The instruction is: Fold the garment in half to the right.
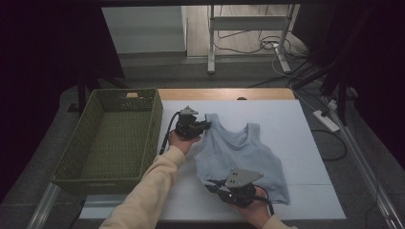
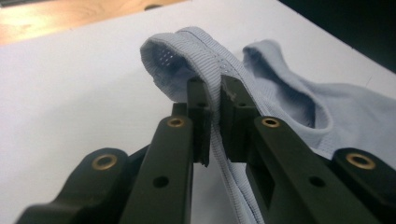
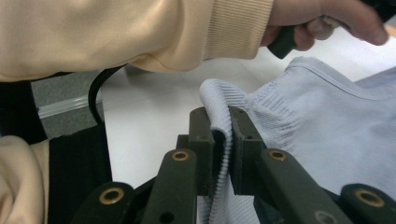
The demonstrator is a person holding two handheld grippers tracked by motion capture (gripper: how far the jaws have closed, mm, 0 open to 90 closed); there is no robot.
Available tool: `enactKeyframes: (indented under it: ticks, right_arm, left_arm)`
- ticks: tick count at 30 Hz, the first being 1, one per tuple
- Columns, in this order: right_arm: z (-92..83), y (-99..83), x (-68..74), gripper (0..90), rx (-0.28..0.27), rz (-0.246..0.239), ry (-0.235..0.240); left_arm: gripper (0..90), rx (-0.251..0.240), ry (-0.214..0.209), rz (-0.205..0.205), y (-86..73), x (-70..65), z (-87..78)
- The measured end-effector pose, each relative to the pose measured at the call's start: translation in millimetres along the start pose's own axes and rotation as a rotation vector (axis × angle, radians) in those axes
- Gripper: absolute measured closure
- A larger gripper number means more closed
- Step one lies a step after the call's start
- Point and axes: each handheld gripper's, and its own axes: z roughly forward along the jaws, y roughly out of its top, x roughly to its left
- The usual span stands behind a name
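A pale blue tank top (image 1: 239,152) lies on the white mat (image 1: 291,119), straps toward the far side. My left gripper (image 1: 206,125) is shut on its left shoulder strap (image 2: 205,51), which loops up over the black jaws in the left gripper view. At the near edge my right gripper (image 1: 212,183) is shut on the ribbed bottom hem corner (image 3: 219,105), bunched between its jaws. The tank top (image 3: 336,126) spreads away to the right in the right gripper view.
A green woven basket (image 1: 81,143) stands left of the mat, nothing visible inside. The person's cream sleeve (image 1: 148,186) reaches across the mat's near left. Bare wood (image 1: 224,93) shows at the table's far edge. Cables and a metal stand lie on the floor beyond.
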Motion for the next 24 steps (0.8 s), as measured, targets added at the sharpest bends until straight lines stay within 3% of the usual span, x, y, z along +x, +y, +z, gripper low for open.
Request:
enactKeyframes:
  ticks: [24]
  right_arm:
    - [-5.9,6.3,-0.4,80.7,-0.063,0.014,-0.023]
  left_arm:
    - [82.3,-0.031,-0.002,-0.005,10.2,-0.7,-13.8]
